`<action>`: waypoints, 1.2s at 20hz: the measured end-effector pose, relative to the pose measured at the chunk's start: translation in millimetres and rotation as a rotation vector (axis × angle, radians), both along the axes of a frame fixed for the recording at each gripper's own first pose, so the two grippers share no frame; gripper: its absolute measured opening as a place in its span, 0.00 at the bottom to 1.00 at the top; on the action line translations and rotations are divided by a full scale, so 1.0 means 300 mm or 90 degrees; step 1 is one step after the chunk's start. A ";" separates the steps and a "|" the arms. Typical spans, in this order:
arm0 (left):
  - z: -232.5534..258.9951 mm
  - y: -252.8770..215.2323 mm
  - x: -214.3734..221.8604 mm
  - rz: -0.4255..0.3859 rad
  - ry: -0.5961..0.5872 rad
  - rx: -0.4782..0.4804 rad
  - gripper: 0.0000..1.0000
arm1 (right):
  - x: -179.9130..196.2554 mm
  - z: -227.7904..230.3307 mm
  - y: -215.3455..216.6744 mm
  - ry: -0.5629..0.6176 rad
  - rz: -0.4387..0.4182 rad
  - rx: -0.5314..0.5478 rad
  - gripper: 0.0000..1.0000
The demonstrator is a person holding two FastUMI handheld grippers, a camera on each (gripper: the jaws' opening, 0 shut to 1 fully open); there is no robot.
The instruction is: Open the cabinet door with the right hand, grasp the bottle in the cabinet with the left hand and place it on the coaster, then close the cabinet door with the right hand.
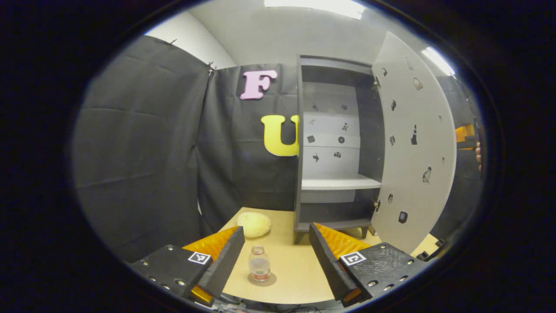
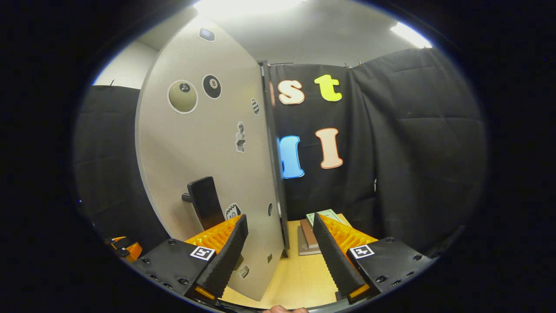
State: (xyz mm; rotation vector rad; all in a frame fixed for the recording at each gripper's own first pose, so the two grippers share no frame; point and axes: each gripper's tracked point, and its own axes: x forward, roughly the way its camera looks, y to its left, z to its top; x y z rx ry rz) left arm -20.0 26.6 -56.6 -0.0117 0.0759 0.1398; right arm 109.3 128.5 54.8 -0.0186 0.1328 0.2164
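Observation:
A small clear bottle (image 1: 259, 263) stands upright on a round coaster (image 1: 262, 279) on the wooden table (image 1: 295, 269). My left gripper (image 1: 276, 229) is open above it, its fingers to either side and clear of the bottle. The grey cabinet (image 1: 334, 143) is open, its shelves bare, and its door (image 1: 412, 143) is swung out to the right. In the right gripper view, the door's outer face (image 2: 204, 143) with its black handle (image 2: 204, 202) is close in front. My right gripper (image 2: 279, 219) is open, its left finger just below the handle and gripping nothing.
A pale yellow round lump (image 1: 253, 224) lies on the table left of the cabinet. A stack of books (image 2: 309, 239) lies on the table right of the door. The right gripper (image 1: 465, 135) and a hand (image 1: 478, 155) show past the door's edge.

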 end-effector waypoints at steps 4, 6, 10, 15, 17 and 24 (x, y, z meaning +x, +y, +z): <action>-0.040 0.102 0.000 0.021 0.007 -0.014 0.89 | 0.016 -0.040 0.142 0.020 0.037 0.035 0.97; -0.048 0.152 -0.008 0.031 0.007 -0.018 0.89 | 0.035 -0.052 0.213 0.037 0.059 0.059 0.97; -0.058 0.257 -0.015 0.052 0.010 -0.021 0.89 | 0.079 -0.052 0.346 0.038 0.091 0.038 0.97; -0.078 0.352 0.009 0.066 0.017 -0.036 0.89 | 0.135 -0.049 0.543 0.028 0.136 0.004 0.97; -0.080 0.389 0.035 0.066 0.020 -0.035 0.89 | 0.158 -0.043 0.609 0.017 0.147 -0.015 0.97; -0.040 0.376 0.166 0.010 0.007 -0.037 0.89 | 0.125 -0.065 0.604 -0.009 0.106 -0.034 0.97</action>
